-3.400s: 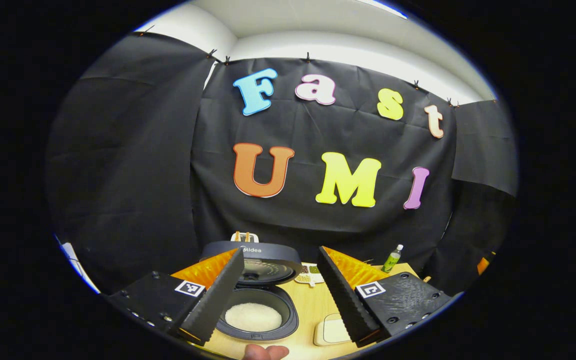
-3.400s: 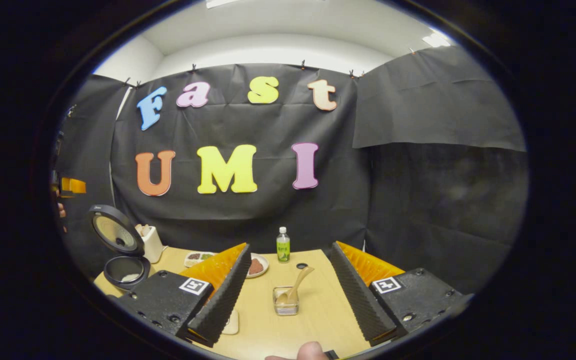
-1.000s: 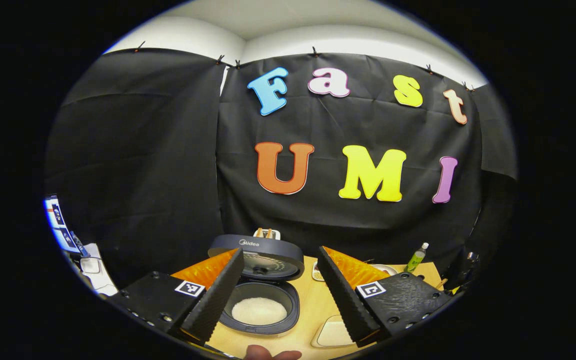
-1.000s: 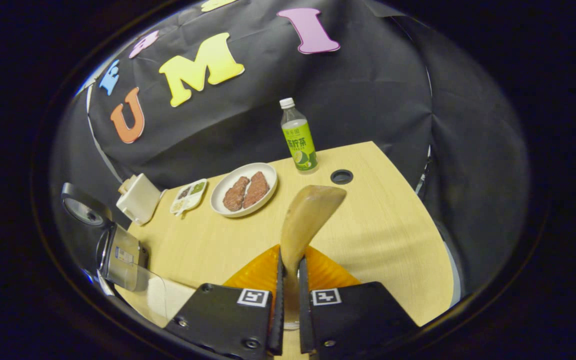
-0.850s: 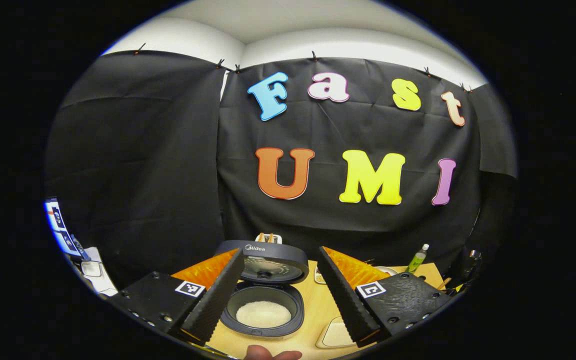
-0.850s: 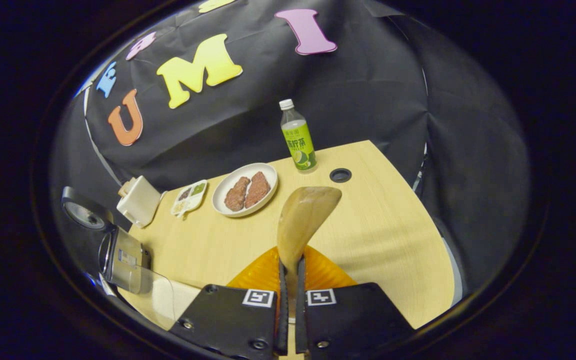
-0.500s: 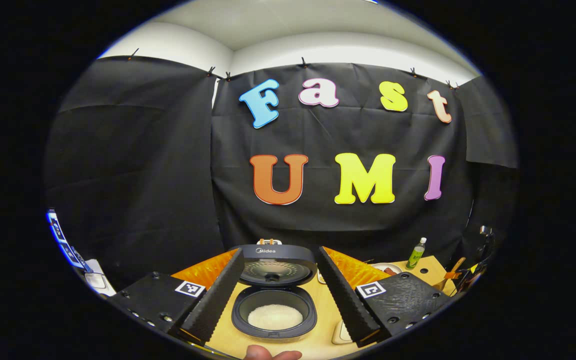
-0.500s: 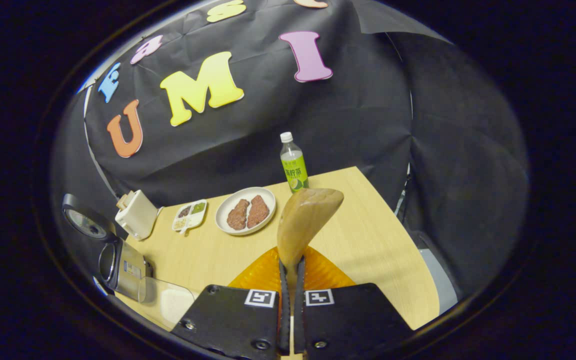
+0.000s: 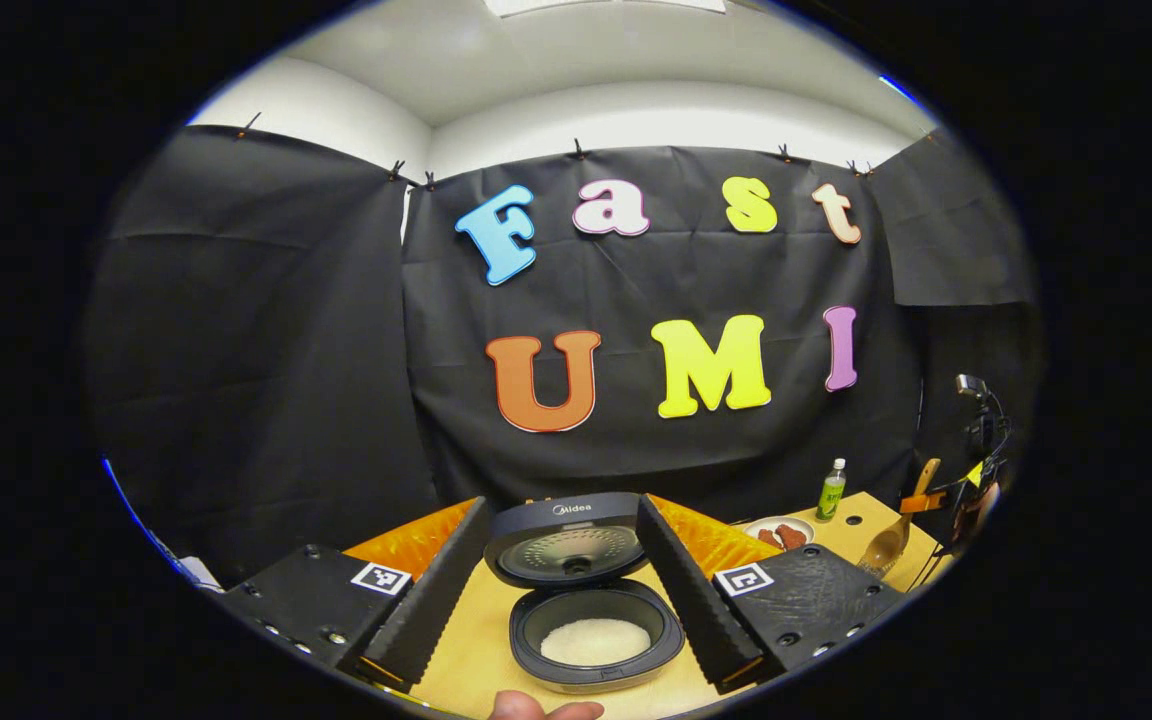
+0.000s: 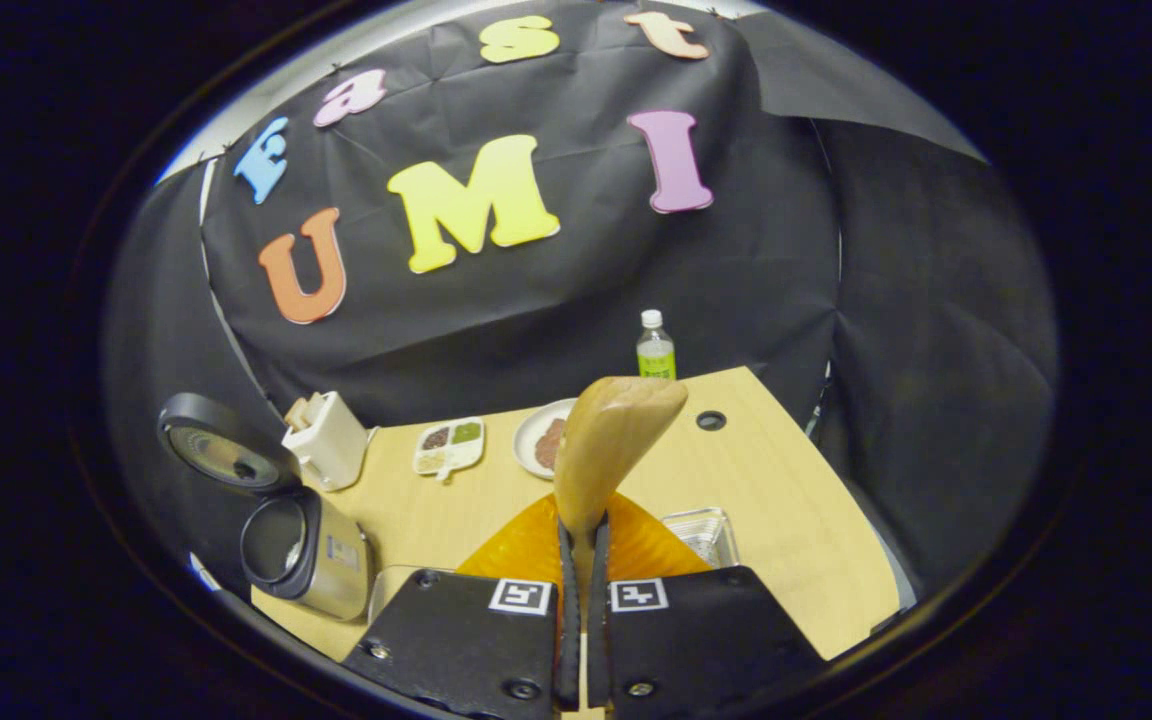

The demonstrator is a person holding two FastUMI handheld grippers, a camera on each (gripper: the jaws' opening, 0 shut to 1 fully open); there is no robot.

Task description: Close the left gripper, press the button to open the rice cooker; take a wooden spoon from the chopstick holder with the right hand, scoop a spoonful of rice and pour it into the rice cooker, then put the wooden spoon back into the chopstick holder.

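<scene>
The rice cooker [image 9: 596, 640] stands open, lid [image 9: 564, 545] tipped up, white rice in its pot. It lies straight ahead between the fingers of my left gripper [image 9: 561, 505], which is open and holds nothing. My right gripper [image 10: 581, 530] is shut on the handle of the wooden spoon [image 10: 616, 440], whose bowl rises ahead with its back toward the camera, so its contents are hidden. In the left gripper view, the right gripper [image 9: 921, 500] holds the spoon [image 9: 886, 545] above the table's right end. The cooker [image 10: 301, 540] sits at the table's left end, with the white holder [image 10: 331, 440] behind it.
On the wooden table [image 10: 766, 480] are a small clear container [image 10: 701, 535] just right of my fingers, a clear tray [image 10: 391, 585] beside the cooker, a divided dish [image 10: 448, 445], a plate of meat [image 10: 541, 440] and a green bottle [image 10: 654, 355]. A fingertip [image 9: 546, 708] shows at the bottom.
The right gripper, shut on the spoon, has drawn back and up; the clear container has come into view. The left gripper has swung so the cooker sits between its fingers.
</scene>
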